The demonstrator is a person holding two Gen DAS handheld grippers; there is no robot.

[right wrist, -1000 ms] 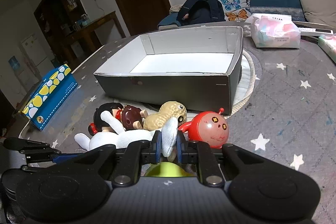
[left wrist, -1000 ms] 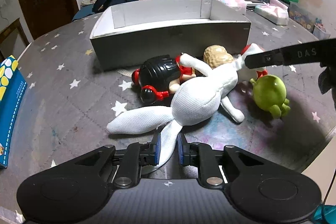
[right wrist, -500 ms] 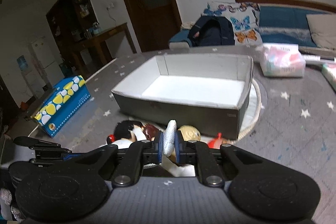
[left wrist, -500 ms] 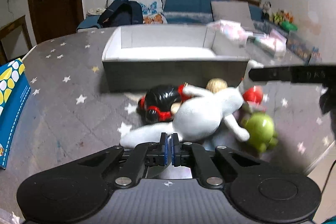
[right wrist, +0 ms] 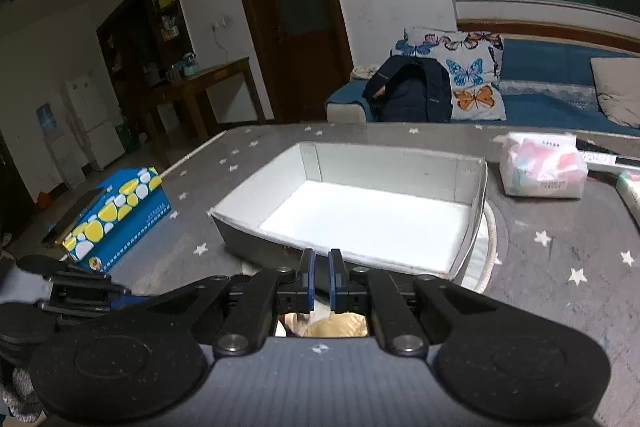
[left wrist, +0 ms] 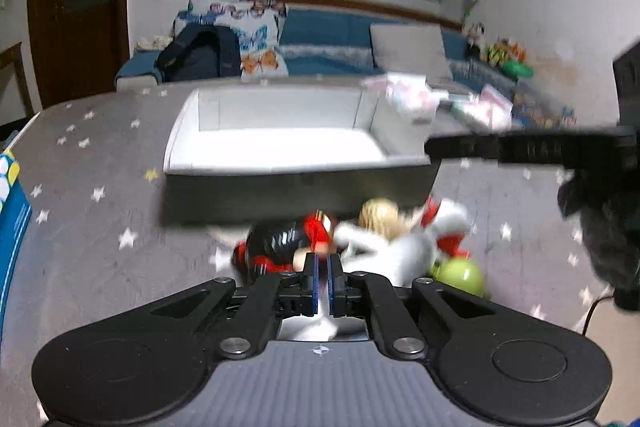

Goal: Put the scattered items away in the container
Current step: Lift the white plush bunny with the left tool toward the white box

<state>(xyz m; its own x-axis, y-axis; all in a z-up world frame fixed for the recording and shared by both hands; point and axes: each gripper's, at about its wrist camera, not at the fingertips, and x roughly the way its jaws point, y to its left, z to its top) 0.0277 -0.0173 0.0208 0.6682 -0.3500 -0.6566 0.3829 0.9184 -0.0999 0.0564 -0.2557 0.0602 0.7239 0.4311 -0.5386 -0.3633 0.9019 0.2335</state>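
**White rabbit toy pinched at both ends before the box**

A grey, star-printed tabletop (right wrist: 560, 267) is seen, with an open box (right wrist: 360, 215) set on it, white inside and bare. Against the box's near wall a heap of toys is piled: a white rabbit toy (left wrist: 404, 251), a black-and-red doll (left wrist: 276, 243), a peanut toy (left wrist: 380, 215) and a green toy (left wrist: 460, 275) at the right. The left hand-held gripper (left wrist: 322, 283) is opening slightly, white cloth of the rabbit toy being pinched between its pads. The right hand-held gripper (right wrist: 321, 279) is clenched; what it grips cannot be told.

Black grippers (left wrist: 322, 283), blue-padded jaws.
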